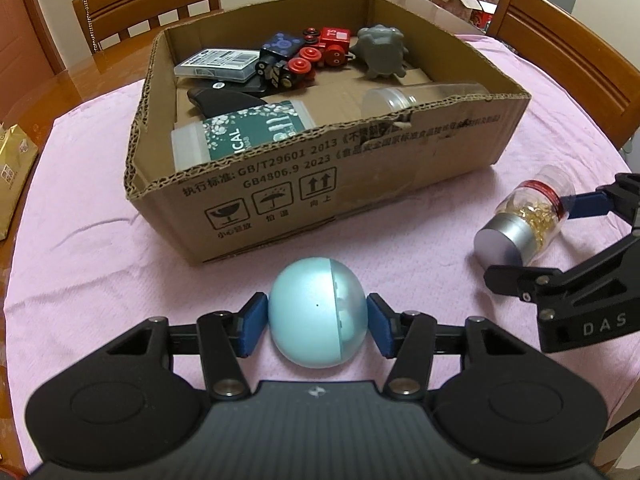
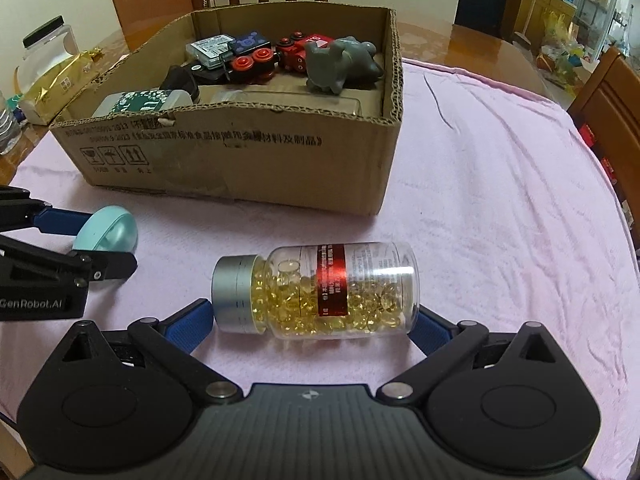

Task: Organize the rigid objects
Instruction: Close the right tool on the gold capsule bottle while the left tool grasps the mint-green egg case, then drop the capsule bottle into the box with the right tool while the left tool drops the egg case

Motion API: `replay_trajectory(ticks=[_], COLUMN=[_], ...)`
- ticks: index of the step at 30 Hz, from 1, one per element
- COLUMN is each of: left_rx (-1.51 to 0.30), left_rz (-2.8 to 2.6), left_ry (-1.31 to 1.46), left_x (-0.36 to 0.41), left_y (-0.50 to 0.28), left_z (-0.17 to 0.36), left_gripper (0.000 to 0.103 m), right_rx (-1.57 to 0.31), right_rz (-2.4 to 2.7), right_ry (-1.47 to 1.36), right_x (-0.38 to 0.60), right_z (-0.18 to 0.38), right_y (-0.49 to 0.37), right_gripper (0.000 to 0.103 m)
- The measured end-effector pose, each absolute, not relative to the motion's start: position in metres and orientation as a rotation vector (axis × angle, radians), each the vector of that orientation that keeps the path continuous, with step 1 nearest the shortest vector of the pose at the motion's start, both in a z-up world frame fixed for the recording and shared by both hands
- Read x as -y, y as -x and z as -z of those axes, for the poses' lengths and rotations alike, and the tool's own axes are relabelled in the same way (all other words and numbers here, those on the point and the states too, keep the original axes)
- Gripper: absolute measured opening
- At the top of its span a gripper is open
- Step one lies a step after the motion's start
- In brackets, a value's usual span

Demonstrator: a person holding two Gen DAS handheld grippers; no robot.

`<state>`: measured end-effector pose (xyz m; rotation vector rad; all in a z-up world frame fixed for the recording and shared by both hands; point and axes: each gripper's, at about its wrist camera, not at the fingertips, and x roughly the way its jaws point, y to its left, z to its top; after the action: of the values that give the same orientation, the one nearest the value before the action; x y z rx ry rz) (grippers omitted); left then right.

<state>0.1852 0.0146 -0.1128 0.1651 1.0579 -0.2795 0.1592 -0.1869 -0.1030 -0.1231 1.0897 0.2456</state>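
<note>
My left gripper (image 1: 317, 330) pinches the blue egg (image 1: 317, 312) across its middle, where the pads seat best on the round shell. My right gripper (image 2: 316, 320) spans the pill bottle (image 2: 316, 290) end to end, cap to base, pads touching it as it lies on the pink cloth (image 2: 500, 200). Both sit just before the cardboard box (image 1: 360, 184), which I judge is their destination, beside the toy train (image 1: 320, 54).

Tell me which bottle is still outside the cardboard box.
The capsule bottle with the red label and silver cap, lying on the pink cloth between the right gripper pads. The green-labelled bottle and clear bottle lie inside.
</note>
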Motion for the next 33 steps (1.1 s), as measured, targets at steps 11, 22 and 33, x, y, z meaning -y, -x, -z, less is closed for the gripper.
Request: replay_trajectory(ticks=[11, 22, 33], left_rx=[-1.107, -1.118, -1.056], left_rz=[0.279, 0.394, 0.484], left_ry=[-0.154, -0.208, -0.267], left_x=[-0.014, -0.017, -0.023], left_y=[-0.191, -0.188, -0.193], left_z=[0.111, 0.094, 0.032], left_gripper=[0.052, 0.052, 0.052], right_rx=[-1.075, -1.105, -1.026], right_rz=[-0.198, -0.309, -0.444], right_ry=[0.167, 0.175, 0.259], right_x=[0.178, 0.188, 0.182], right_z=[0.103, 0.082, 0.015], right_y=[-0.168, -0.164, -0.179], right_gripper=[0.097, 0.096, 0.096])
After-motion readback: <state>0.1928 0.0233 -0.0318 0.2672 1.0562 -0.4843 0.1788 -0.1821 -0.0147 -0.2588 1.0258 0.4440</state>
